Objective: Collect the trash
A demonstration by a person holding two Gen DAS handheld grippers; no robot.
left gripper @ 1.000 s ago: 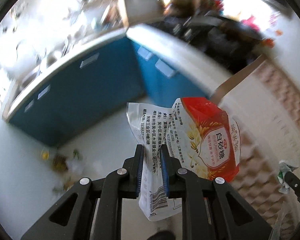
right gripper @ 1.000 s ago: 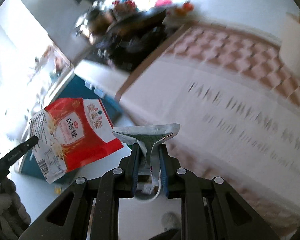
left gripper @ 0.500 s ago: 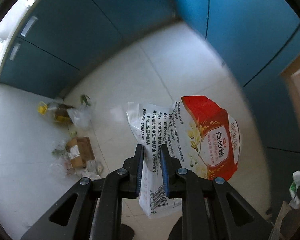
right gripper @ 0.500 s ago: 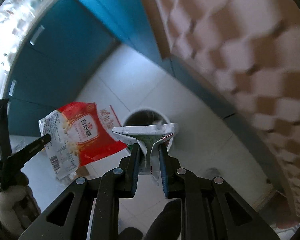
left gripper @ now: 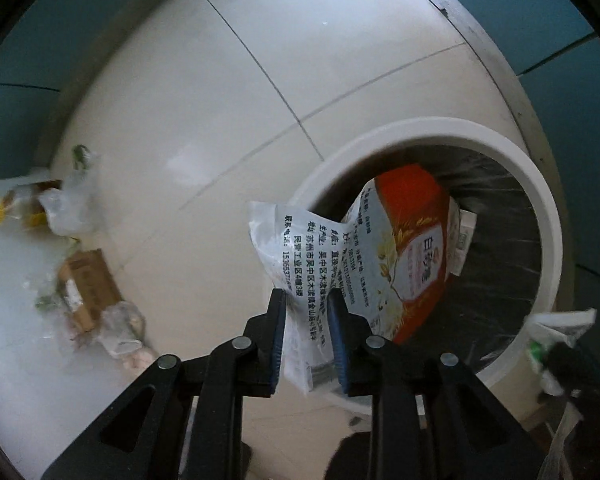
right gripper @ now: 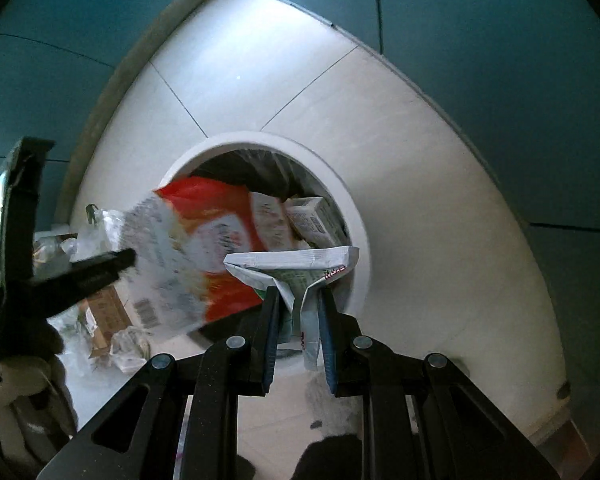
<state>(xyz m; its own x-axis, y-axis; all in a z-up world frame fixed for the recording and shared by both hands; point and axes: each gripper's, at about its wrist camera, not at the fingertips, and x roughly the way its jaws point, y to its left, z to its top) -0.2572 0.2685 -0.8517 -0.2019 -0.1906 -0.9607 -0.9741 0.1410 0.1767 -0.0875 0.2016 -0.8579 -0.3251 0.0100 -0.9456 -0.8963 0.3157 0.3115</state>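
Observation:
My left gripper (left gripper: 306,300) is shut on a red and white sugar bag (left gripper: 412,248) and holds it over the rim of a round white trash bin (left gripper: 540,200) lined with a black bag. My right gripper (right gripper: 298,300) is shut on a flattened white and green carton (right gripper: 296,266) and holds it just above the near rim of the same bin (right gripper: 356,216). The sugar bag (right gripper: 188,252) and the left gripper (right gripper: 100,268) show at the left in the right wrist view. Boxes (right gripper: 312,216) lie inside the bin.
A pile of litter lies on the white tile floor to the left: a brown cardboard box (left gripper: 86,284), clear plastic bags (left gripper: 66,204) and wrappers (left gripper: 122,332). Blue cabinet fronts (right gripper: 480,40) enclose the floor behind and to the right of the bin.
Both grippers have swung down from the counter toward the floor and moved over the trash bin. Each still holds its item.

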